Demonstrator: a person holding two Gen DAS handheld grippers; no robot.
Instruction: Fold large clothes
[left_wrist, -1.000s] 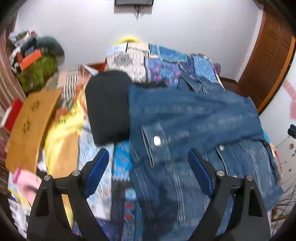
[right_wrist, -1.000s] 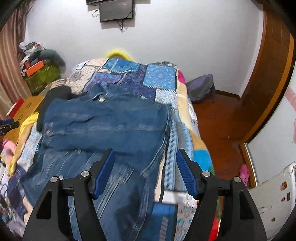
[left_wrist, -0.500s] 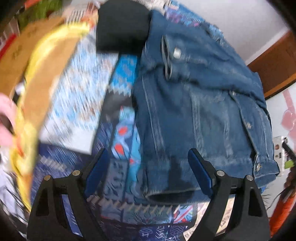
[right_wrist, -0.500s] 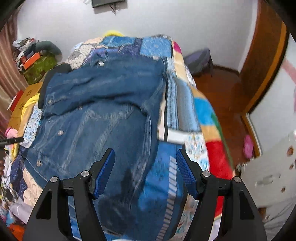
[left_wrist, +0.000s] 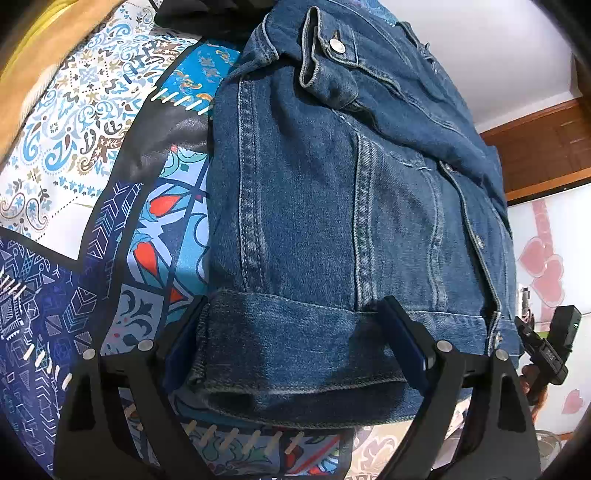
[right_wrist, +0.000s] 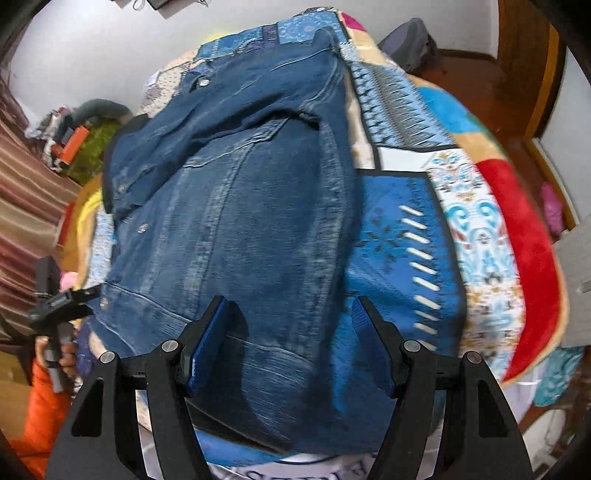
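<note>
A blue denim jacket (left_wrist: 332, 184) lies flat on a patchwork quilt (left_wrist: 74, 147), one sleeve folded across it with the buttoned cuff (left_wrist: 332, 48) at the top. My left gripper (left_wrist: 293, 314) points down over the jacket's near left hem corner. Its jaws are opening, with the hem band between the blue pads and not pinched. In the right wrist view the jacket (right_wrist: 240, 203) fills the middle. My right gripper (right_wrist: 291, 306) hangs over the near right hem corner, jaws opening, denim between the pads and not pressed.
A black garment (left_wrist: 207, 18) lies beyond the jacket's left shoulder. The quilt (right_wrist: 406, 240) drops off at the bed's right edge to a wooden floor with a purple bag (right_wrist: 410, 40). Clutter (right_wrist: 81, 144) is piled at the far left. An orange sleeve (right_wrist: 40, 406) shows lower left.
Both grippers have sunk and tipped downward from a view across the bed to the jacket's near hem. The hem corners now lie between their fingers.
</note>
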